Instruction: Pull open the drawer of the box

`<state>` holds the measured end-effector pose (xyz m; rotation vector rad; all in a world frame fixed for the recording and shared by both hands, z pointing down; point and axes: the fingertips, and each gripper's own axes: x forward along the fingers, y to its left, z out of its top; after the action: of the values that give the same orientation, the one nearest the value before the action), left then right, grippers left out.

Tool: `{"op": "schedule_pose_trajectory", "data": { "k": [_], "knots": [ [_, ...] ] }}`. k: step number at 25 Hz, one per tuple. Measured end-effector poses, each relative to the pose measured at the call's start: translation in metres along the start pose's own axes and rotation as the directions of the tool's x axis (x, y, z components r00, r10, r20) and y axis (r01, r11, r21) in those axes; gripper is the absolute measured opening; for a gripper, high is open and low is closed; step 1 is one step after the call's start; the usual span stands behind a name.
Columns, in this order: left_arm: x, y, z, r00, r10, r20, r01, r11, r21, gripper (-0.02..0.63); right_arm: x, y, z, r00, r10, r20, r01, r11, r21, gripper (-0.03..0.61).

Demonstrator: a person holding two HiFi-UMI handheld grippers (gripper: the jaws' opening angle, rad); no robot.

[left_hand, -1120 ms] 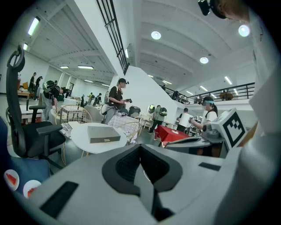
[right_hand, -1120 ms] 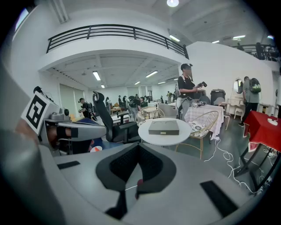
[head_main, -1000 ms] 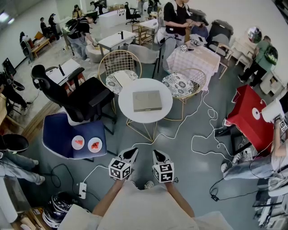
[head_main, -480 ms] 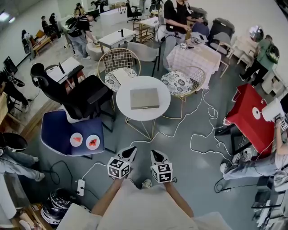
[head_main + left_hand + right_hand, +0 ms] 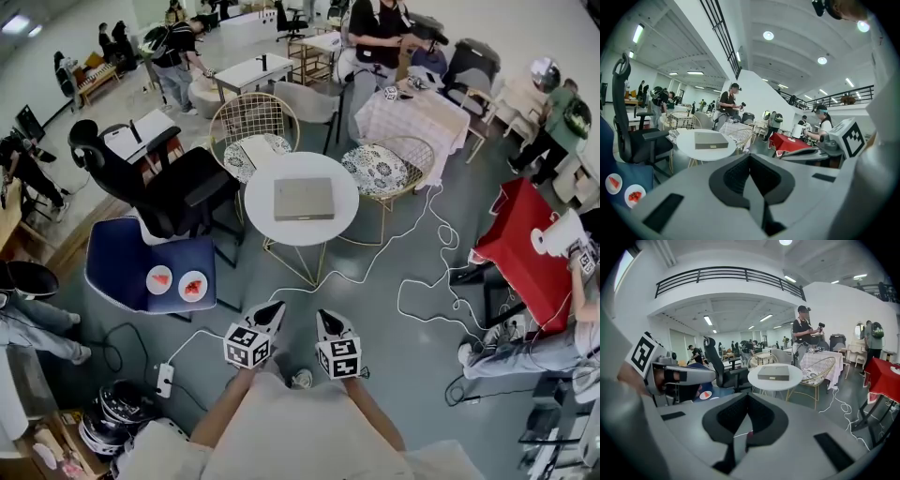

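Note:
A flat grey-beige box [image 5: 303, 199] lies in the middle of a round white table [image 5: 265, 225], far ahead of both grippers. In the left gripper view the box [image 5: 710, 140] shows its front face with a small handle. The right gripper view also shows the box [image 5: 773, 372] on the table. My left gripper [image 5: 272, 311] and right gripper [image 5: 324, 319] hang side by side close to my body, above the floor. Both are shut with nothing between their jaws, as the left gripper [image 5: 750, 157] and right gripper [image 5: 747, 397] show in their own views.
Two gold wire chairs [image 5: 251, 127] [image 5: 401, 159] stand behind the table. A black office chair [image 5: 159, 187] and a blue seat [image 5: 122, 272] with two plates are at the left. White cables [image 5: 422, 281] trail over the floor; a red table [image 5: 520, 244] is at the right. People stand further back.
The head view has shifted slightly, so the table sits a little higher in the picture. Both grippers stay shut in about the same place near my body.

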<state>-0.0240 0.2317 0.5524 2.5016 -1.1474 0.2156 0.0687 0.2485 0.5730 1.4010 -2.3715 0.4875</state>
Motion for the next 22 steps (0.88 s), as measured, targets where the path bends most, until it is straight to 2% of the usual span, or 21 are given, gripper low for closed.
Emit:
{"op": "schedule_pose_trajectory", "data": {
  "k": [15, 22],
  "knots": [
    [0.011, 0.014, 0.001, 0.999, 0.036, 0.007, -0.036, 0.999, -0.022, 0.011, 0.015, -0.013, 0.006, 1.0, 0.021, -0.007, -0.021, 0.999, -0.027, 0.015],
    [0.028, 0.038, 0.015, 0.999, 0.04, 0.022, -0.04, 0.999, -0.017, 0.011, 0.045, -0.023, 0.022, 1.0, 0.027, 0.0, -0.027, 0.999, -0.029, 0.015]
  ]
}}
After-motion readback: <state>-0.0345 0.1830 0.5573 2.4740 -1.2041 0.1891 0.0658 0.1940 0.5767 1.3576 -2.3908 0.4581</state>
